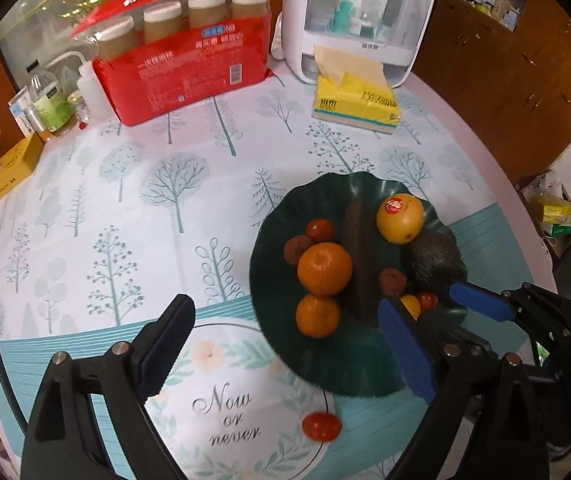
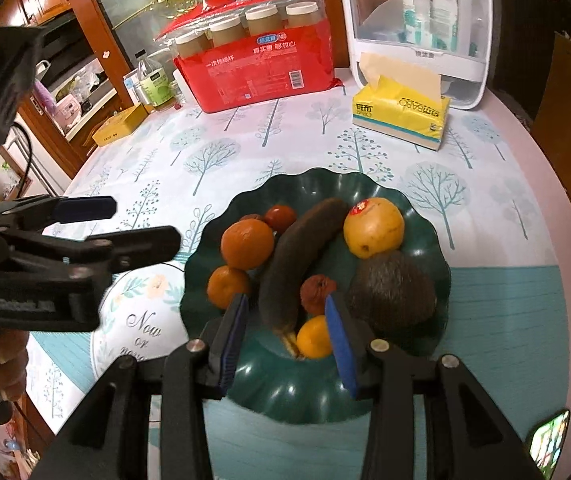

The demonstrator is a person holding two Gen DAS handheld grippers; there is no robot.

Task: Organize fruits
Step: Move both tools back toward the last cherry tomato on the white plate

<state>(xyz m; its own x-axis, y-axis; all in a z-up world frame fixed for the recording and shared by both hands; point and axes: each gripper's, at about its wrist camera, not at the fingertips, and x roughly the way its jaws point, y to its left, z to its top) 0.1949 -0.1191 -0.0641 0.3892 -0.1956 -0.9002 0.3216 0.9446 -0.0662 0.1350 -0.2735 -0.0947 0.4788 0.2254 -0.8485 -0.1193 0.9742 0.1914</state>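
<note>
While I'm hovering the right claw point(image 2: 291, 344) over the near edge of the green plate point(image 2: 425, 216), its blue pads are spread wide, gripping nothing. Sitting right between them: a small yellow-orange fruit point(image 2: 313, 338) and the tip of the dark banana point(image 2: 297, 264). If I'm closing from here, I'm probably pinching both, or nudging the wrinkly brown fruit point(image 2: 317, 292) just past the pads into the avocado point(image 2: 393, 292). The pile is looking crowded, so anything round could be rolling off the rim.

My left claw point(image 1: 285, 360) is also hanging open and empty, with one loose cherry tomato point(image 1: 321, 426) lying on the tablecloth point(image 1: 125, 200) just ahead between its fingers, off the plate. Clipping it sideways would be sending it rolling.

Farther out, two oranges point(image 2: 247, 244) and a stickered yellow fruit point(image 2: 373, 227) are resting on the plate. What's lying under the banana I can't tell, and another small tomato point(image 2: 281, 218) behind it is half hidden.
</note>
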